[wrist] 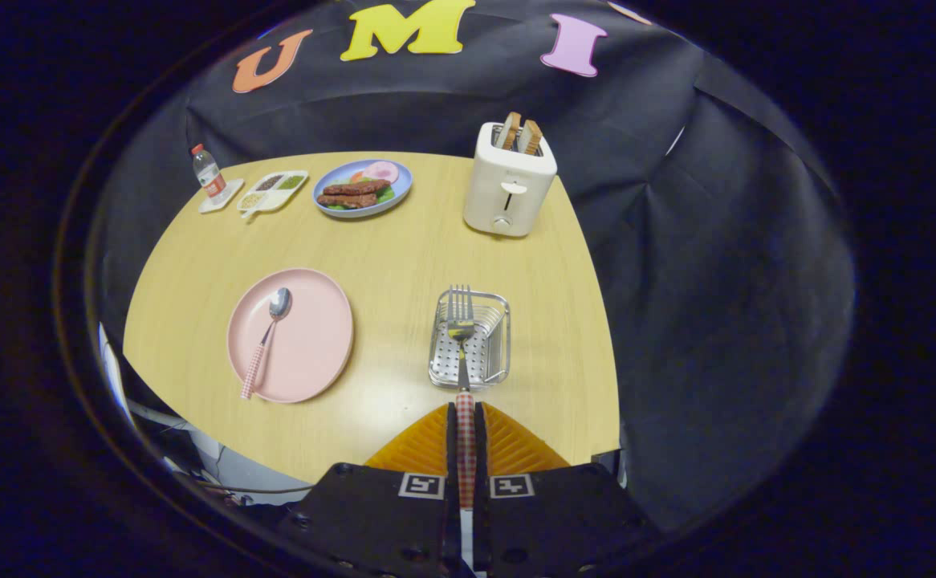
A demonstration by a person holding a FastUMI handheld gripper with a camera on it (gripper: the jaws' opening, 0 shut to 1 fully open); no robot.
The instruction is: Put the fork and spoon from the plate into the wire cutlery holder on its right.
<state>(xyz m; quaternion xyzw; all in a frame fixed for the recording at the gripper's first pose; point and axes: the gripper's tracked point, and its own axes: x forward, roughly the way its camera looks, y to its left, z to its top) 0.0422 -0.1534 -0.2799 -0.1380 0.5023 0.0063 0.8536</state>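
The gripper has its two fingers pressed together on the red-and-white checked handle of a metal fork, gripping it from both sides. The fork points away from the fingers, its tines lying over the silver wire cutlery holder with a perforated base, which stands near the right edge of the round light-wood table. Whether the tines touch the holder's base or hang just above it is hard to tell from this angle.

To the left of the holder, well apart from it, a round pale pink plate sits close to the table's near-left edge. On it lies a metal spoon with a matching checked handle, bowl toward the table's middle and handle end reaching the plate's near rim.

Along the far edge stand a cream two-slot toaster holding two slices of toast, a blue plate of food, a white divided tray and a small clear bottle with a red cap.
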